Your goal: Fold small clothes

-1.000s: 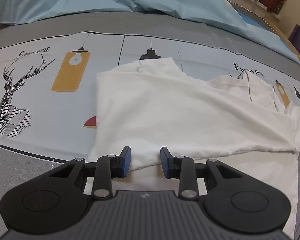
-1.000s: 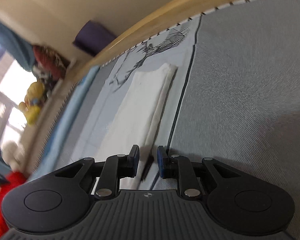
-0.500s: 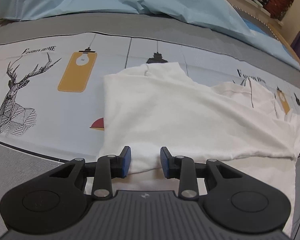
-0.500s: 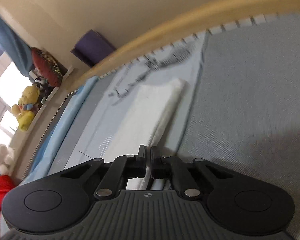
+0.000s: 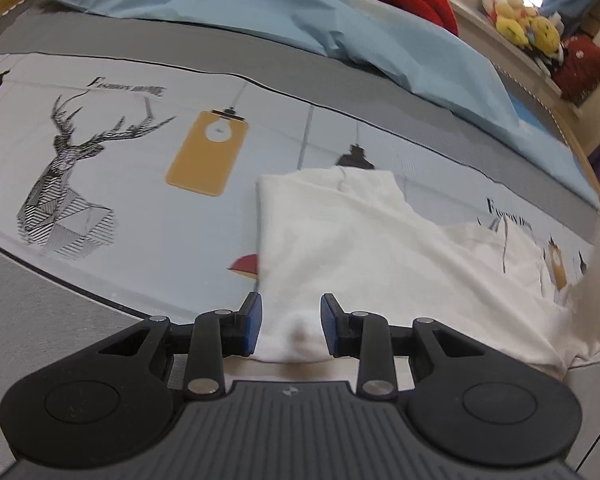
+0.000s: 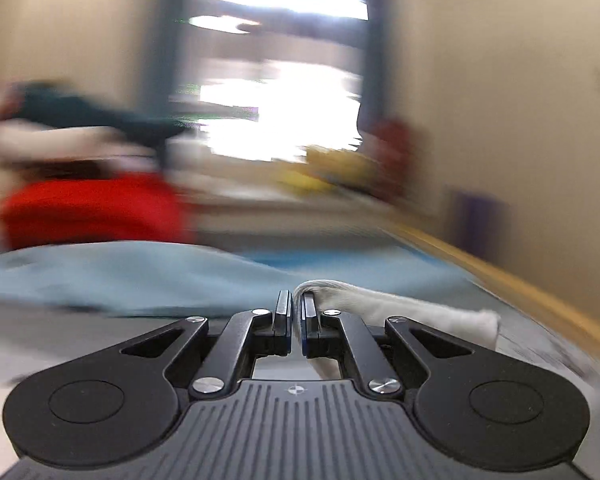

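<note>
Swung up and away from the bedspread since a second ago: right gripper, then parted low over the white cloth, now clamped tight on a fold of it and pointing across the room toward a blurred bright window. Left gripper shifted only a little, same half-width gap as before, blue pads either side of a bunched near hem, apparently not pinching, though hard to tell at that angle.

Lying on the printed grey and pale-blue bedspread: small white cotton T-shirt, partly folded, straight left edge, collar end far from the camera, right side lifting off at the frame edge, presumably toward the raised gripper.

Handling, as a judgement: light, soft, limp fabric, no stiffness to hold a shape, prone to sagging and dragging the layers beneath. Best taken at corners or doubled hem edges, where two thicknesses give the pads something to bite. Single-layer middle likely to slip or pucker. Near hem worth pinning while the far side is carried over.
</note>
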Demonstrator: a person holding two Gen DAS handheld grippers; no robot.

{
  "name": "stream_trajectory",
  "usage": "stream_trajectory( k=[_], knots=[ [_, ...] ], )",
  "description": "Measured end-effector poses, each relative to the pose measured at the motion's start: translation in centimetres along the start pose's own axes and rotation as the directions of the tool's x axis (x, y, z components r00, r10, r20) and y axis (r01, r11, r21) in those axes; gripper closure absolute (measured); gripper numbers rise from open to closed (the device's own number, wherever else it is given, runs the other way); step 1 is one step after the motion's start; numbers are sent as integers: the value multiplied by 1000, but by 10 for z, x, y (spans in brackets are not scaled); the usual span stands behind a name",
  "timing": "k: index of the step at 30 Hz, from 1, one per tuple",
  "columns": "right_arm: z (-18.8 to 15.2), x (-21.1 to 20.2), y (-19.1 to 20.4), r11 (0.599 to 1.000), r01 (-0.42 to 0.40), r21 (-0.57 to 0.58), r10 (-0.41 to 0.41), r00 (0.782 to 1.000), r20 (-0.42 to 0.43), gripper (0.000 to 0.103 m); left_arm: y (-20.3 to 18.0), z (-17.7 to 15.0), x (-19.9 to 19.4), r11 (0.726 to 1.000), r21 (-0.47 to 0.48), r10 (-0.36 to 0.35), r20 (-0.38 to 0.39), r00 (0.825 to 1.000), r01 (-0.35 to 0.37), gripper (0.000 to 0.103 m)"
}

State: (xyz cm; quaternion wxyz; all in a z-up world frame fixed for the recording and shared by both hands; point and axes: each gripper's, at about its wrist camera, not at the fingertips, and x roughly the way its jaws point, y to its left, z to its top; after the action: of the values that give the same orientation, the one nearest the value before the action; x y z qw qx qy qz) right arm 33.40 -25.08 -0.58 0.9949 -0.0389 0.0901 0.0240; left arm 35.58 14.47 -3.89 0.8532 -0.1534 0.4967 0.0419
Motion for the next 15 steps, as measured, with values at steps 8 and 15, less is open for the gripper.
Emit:
stream_trajectory(
  k=[8, 15],
  knots=[
    [-59, -19, 149, 837, -547, -17, 467, 730, -500, 99, 19, 10, -11, 997, -68, -20, 20, 1000, 21, 68],
    [-43, -20, 90, 941, -215, 261, 334, 708, -622, 94, 9, 8, -6, 997, -66, -42, 11, 999, 43, 68]
  ],
)
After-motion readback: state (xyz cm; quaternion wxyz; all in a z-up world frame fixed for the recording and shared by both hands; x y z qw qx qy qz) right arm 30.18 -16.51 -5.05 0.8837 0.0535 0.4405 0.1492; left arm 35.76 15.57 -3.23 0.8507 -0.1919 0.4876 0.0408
